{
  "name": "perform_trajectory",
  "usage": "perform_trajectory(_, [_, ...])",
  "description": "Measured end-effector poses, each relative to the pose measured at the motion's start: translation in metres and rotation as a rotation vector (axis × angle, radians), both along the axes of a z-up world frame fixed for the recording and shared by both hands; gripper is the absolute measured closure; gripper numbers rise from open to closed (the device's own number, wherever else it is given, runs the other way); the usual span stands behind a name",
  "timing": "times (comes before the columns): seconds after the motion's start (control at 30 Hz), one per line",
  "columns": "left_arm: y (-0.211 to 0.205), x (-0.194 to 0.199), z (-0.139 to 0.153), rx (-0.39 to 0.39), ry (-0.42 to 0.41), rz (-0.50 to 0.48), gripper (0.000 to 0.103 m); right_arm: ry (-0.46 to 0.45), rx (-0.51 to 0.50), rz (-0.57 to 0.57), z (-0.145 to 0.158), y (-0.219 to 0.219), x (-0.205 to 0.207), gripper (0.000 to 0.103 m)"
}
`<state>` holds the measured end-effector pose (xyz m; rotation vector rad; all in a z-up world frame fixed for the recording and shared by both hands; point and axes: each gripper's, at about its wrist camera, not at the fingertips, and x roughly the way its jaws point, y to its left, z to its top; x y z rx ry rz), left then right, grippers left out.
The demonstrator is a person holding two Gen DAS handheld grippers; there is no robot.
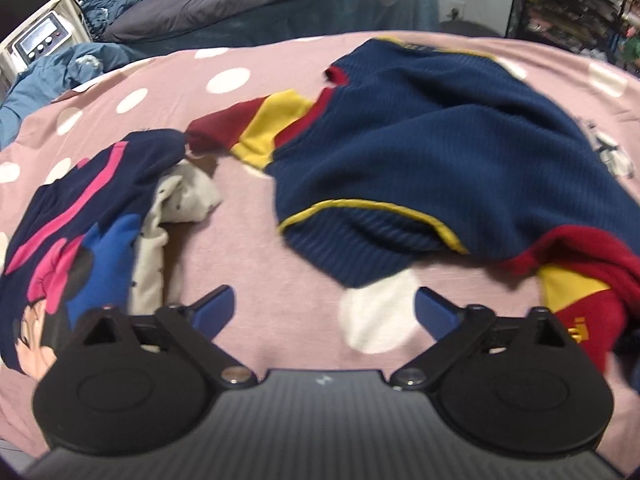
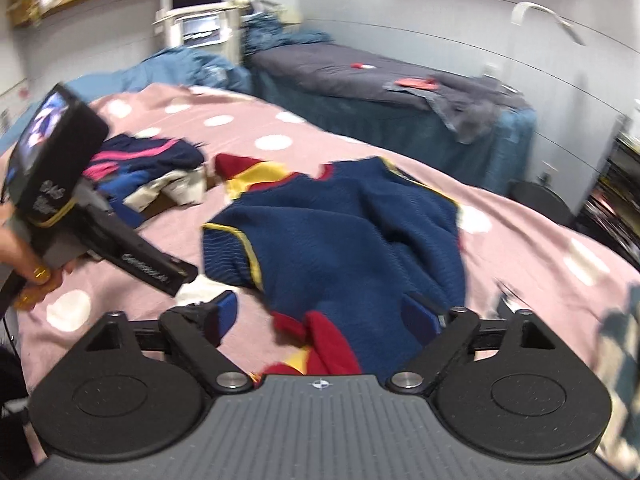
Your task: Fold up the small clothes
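A navy knit sweater (image 1: 420,152) with yellow trim and red-and-yellow sleeves lies crumpled on the pink dotted sheet (image 1: 280,312). My left gripper (image 1: 324,312) is open just short of the sweater's hem, with only sheet between its blue pads. My right gripper (image 2: 322,316) is also open and hovers over the sweater (image 2: 340,232); a red sleeve (image 2: 328,344) lies under the gap, and the pads do not press on it. To the left sits a pile: a navy garment with pink stripes (image 1: 80,216) on a white dotted one (image 1: 184,196).
A hand (image 2: 36,276) holds the left tool at the left edge of the right wrist view. A second bed with a dark grey cover (image 2: 340,76) stands behind, blue bedding (image 1: 60,72) beside it. Shelves (image 1: 580,0) stand at the right. A checked cloth (image 2: 624,352) lies nearby.
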<state>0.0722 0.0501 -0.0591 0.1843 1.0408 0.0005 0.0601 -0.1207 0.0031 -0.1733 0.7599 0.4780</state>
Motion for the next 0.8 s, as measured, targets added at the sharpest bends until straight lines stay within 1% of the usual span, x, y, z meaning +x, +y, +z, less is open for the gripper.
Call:
perform_trajectory(0.1, [0.012, 0.009, -0.003, 0.039, 0.056, 0.017, 0.009, 0.043, 0.0, 0.07, -0.006, 0.019, 0.01, 0.0])
perform_trajectory(0.17, [0.023, 0.008, 0.002, 0.043, 0.057, 0.029, 0.009, 0.078, -0.015, 0.104, -0.011, 0.034, 0.019, 0.001])
perform_trajectory(0.23, [0.035, 0.003, 0.009, 0.038, 0.033, 0.016, 0.009, 0.058, -0.049, 0.151, -0.015, 0.052, 0.026, 0.002])
perform_trajectory(0.3, [0.045, 0.0, 0.012, 0.083, 0.031, 0.018, 0.008, 0.059, -0.091, 0.177, -0.022, 0.073, 0.037, 0.002])
perform_trajectory(0.33, [0.05, -0.001, 0.012, 0.109, 0.04, 0.025, 0.007, 0.07, -0.092, 0.187, -0.026, 0.082, 0.043, 0.004])
perform_trajectory(0.37, [0.057, -0.001, 0.012, 0.119, 0.049, 0.038, 0.007, 0.074, -0.094, 0.188, -0.031, 0.091, 0.049, 0.005])
perform_trajectory(0.43, [0.069, -0.003, 0.012, 0.11, 0.065, 0.045, 0.006, 0.091, -0.103, 0.187, -0.041, 0.112, 0.062, 0.008])
perform_trajectory(0.47, [0.074, -0.005, 0.011, 0.113, 0.066, 0.045, 0.006, 0.097, -0.118, 0.185, -0.046, 0.121, 0.067, 0.008])
perform_trajectory(0.5, [0.078, -0.005, 0.01, 0.125, 0.069, 0.045, 0.003, 0.109, -0.145, 0.182, -0.055, 0.131, 0.074, 0.008])
perform_trajectory(0.53, [0.082, -0.005, 0.008, 0.134, 0.081, 0.042, 0.001, 0.133, -0.169, 0.176, -0.064, 0.14, 0.078, 0.012])
perform_trajectory(0.57, [0.085, -0.005, 0.006, 0.136, 0.093, 0.038, 0.0, 0.147, -0.182, 0.169, -0.07, 0.147, 0.081, 0.015])
perform_trajectory(0.63, [0.088, -0.006, 0.005, 0.144, 0.094, 0.012, 0.0, 0.163, -0.225, 0.155, -0.084, 0.161, 0.089, 0.017])
perform_trajectory(0.73, [0.086, -0.002, 0.0, 0.174, 0.087, -0.047, 0.0, 0.15, -0.319, 0.137, -0.099, 0.177, 0.093, 0.016])
perform_trajectory(0.77, [0.087, 0.0, -0.001, 0.175, 0.088, -0.059, 0.0, 0.144, -0.317, 0.124, -0.099, 0.178, 0.093, 0.019])
perform_trajectory(0.8, [0.088, 0.001, 0.0, 0.168, 0.086, -0.066, 0.0, 0.146, -0.313, 0.101, -0.097, 0.178, 0.095, 0.057])
